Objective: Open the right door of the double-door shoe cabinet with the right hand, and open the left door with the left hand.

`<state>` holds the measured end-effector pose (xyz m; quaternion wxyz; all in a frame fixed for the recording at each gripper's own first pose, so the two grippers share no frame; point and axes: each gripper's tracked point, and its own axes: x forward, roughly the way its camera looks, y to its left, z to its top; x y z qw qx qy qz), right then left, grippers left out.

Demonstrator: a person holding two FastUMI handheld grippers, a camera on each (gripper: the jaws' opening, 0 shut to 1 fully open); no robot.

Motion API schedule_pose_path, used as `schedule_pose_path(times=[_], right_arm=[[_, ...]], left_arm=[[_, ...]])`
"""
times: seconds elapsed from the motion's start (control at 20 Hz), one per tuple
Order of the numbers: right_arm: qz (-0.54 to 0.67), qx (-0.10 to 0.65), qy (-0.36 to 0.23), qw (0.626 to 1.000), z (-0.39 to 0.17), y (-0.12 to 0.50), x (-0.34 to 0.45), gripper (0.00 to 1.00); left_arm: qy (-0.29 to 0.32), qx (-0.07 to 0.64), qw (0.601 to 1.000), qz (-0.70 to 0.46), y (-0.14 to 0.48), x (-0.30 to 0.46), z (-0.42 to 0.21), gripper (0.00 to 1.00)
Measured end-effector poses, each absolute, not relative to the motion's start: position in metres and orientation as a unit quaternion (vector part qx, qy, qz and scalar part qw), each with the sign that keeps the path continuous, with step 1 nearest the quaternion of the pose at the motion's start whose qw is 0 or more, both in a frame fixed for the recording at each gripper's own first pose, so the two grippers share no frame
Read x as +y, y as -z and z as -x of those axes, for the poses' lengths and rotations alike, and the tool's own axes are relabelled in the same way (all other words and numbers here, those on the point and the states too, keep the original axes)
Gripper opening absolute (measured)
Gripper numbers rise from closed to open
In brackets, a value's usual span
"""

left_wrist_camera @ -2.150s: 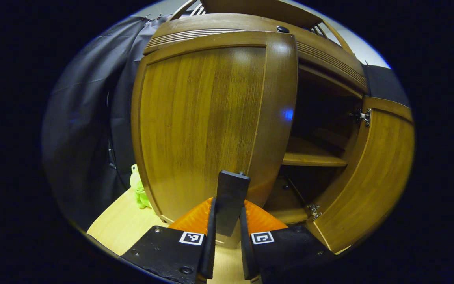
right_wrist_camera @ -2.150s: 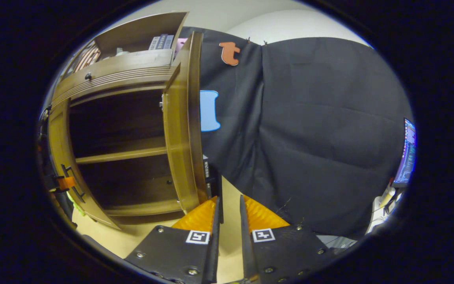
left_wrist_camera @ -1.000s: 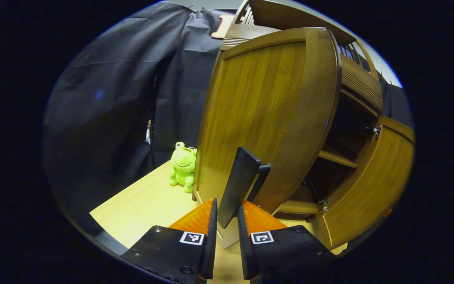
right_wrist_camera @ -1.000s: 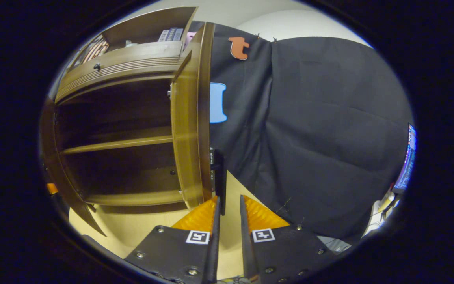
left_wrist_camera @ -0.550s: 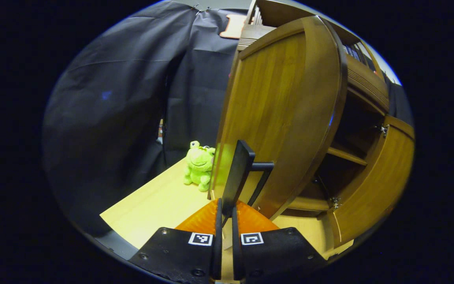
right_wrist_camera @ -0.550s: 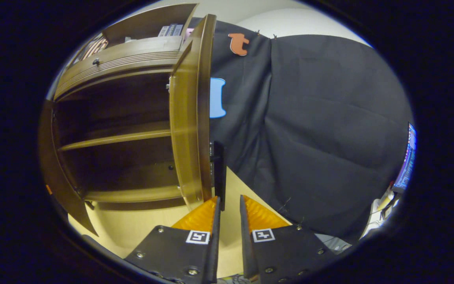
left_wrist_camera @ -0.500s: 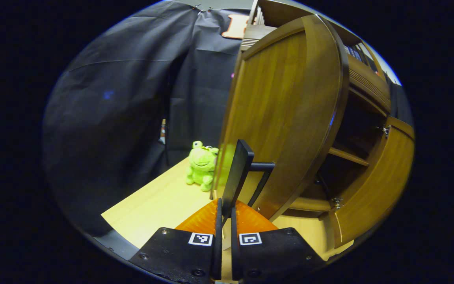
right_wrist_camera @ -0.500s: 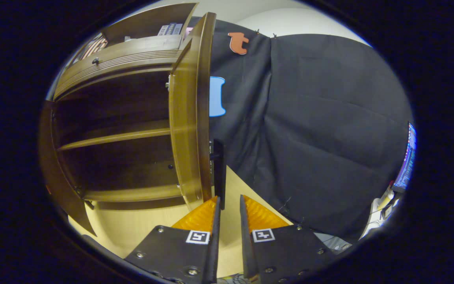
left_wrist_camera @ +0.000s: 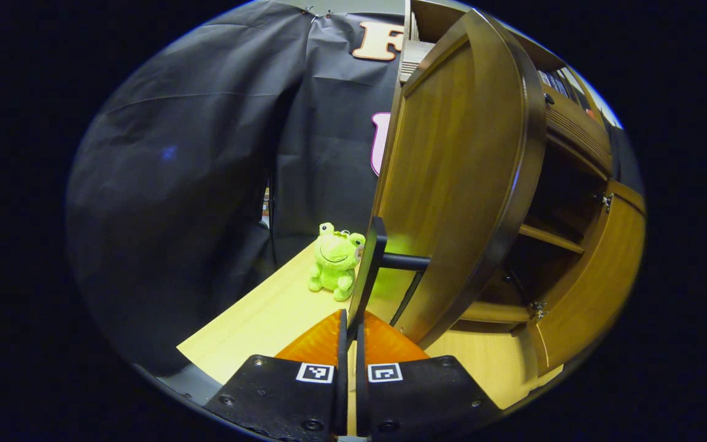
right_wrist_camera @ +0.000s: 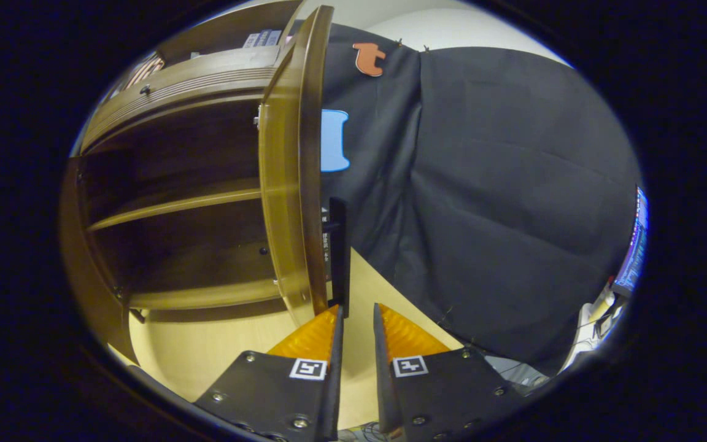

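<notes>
The wooden shoe cabinet (right_wrist_camera: 175, 205) stands with both doors swung out. In the left gripper view the left door (left_wrist_camera: 452, 184) is turned nearly edge-on, and its black bar handle (left_wrist_camera: 370, 264) runs down between my left gripper's fingers. My left gripper (left_wrist_camera: 351, 314) is shut on that handle's lower end. The right door (left_wrist_camera: 593, 276) hangs wide at the far right. In the right gripper view the right door (right_wrist_camera: 283, 184) is edge-on, its black handle (right_wrist_camera: 338, 245) ending just beyond my left fingertip. My right gripper (right_wrist_camera: 356, 309) is open, nothing between its fingers.
A green plush frog (left_wrist_camera: 335, 261) sits on the light wooden table (left_wrist_camera: 255, 325), just left of the left door. Black cloth walls close in on both sides. A lit screen (right_wrist_camera: 633, 245) stands at the far right. The cabinet shelves hold nothing.
The left door has swung further outward with my left gripper, whose fingers narrowed onto the handle. The right gripper has drawn back a little, so the right handle sits beyond its tips.
</notes>
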<state>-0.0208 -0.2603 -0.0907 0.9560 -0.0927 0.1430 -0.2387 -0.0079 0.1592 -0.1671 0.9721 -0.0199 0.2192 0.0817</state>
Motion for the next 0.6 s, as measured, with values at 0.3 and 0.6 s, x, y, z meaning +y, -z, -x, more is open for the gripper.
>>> schedule_pose_path(times=[0.3, 0.6], right_arm=[[0.085, 0.15, 0.241, 0.955, 0.022, 0.099, -0.259, 0.25], [0.075, 0.149, 0.247, 0.955, 0.021, 0.099, -0.262, 0.25]], left_arm=[[-0.094, 0.224, 0.97, 0.014, 0.163, 0.167, 0.012, 0.07], [-0.145, 0.215, 0.965, 0.03, 0.161, 0.171, 0.013, 0.01]])
